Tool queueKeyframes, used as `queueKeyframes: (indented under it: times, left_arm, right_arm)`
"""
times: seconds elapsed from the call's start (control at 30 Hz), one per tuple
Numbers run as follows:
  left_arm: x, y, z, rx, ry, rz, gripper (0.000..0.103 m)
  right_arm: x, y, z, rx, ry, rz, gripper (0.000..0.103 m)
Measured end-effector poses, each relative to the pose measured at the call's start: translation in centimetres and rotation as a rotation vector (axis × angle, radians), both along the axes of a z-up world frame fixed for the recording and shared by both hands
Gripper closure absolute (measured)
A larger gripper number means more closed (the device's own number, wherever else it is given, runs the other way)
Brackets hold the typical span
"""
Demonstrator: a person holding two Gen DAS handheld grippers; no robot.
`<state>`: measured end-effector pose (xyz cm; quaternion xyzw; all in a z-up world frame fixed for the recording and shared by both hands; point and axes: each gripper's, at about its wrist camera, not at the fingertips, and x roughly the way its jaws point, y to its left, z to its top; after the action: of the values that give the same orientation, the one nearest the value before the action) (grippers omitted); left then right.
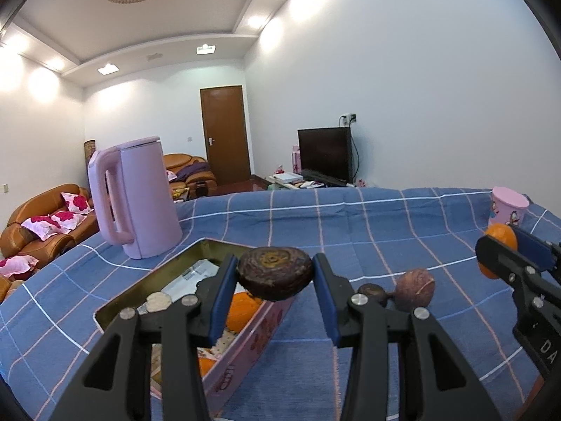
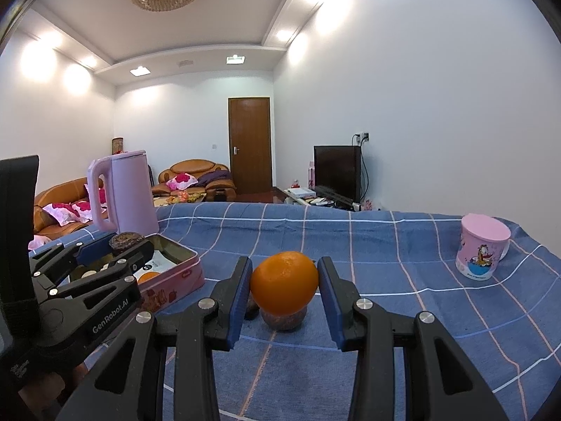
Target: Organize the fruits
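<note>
My left gripper (image 1: 275, 275) is shut on a dark brown wrinkled fruit (image 1: 275, 273), held above the near right rim of a pink tin box (image 1: 245, 347). The same gripper (image 2: 124, 245) shows at the left of the right wrist view, over the box (image 2: 175, 280). Inside the tin lie oranges (image 1: 242, 310) and papers. My right gripper (image 2: 284, 287) is shut on an orange (image 2: 284, 287), raised over the blue checked cloth (image 2: 385, 273); the left wrist view shows this gripper (image 1: 499, 252) far right. Two brown fruits (image 1: 415, 289) rest on the cloth right of the tin, one (image 2: 284, 319) under the held orange.
A lilac kettle (image 1: 136, 200) stands behind the tin at the table's left. A pink cartoon mug (image 2: 482, 249) sits at the far right of the cloth. Beyond the table are brown sofas (image 1: 42, 224), a door and a television (image 1: 324, 154).
</note>
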<state>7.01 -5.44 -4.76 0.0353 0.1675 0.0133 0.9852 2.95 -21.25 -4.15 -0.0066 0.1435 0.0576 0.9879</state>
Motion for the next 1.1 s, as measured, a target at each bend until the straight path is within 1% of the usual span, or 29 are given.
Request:
queueKeyframes:
  times: [0.13,0.4,0.73,1.1]
  left_arm:
    - [0.4,0.7,-0.1,0.003,0.02,0.01,0.058]
    - [0.8,2.6,0.3,-0.017,0.04,0.025,0.057]
    - [1.5,4.9,0.6,-0.023,0.063,0.055,0.057]
    - [2.6,7.6,0.5,-0.031,0.091,0.1,0.058]
  right_arm:
    - [0.5,0.4,-0.1,-0.012,0.011,0.006,0.062]
    - [1.3,1.8,0.7,-0.024,0.019,0.03,0.062]
    - [3.0,5.5,1.9,-0.067,0.011,0.105,0.062]
    - [4.9,8.8,2.1,-0.09,0.023,0.171,0.062]
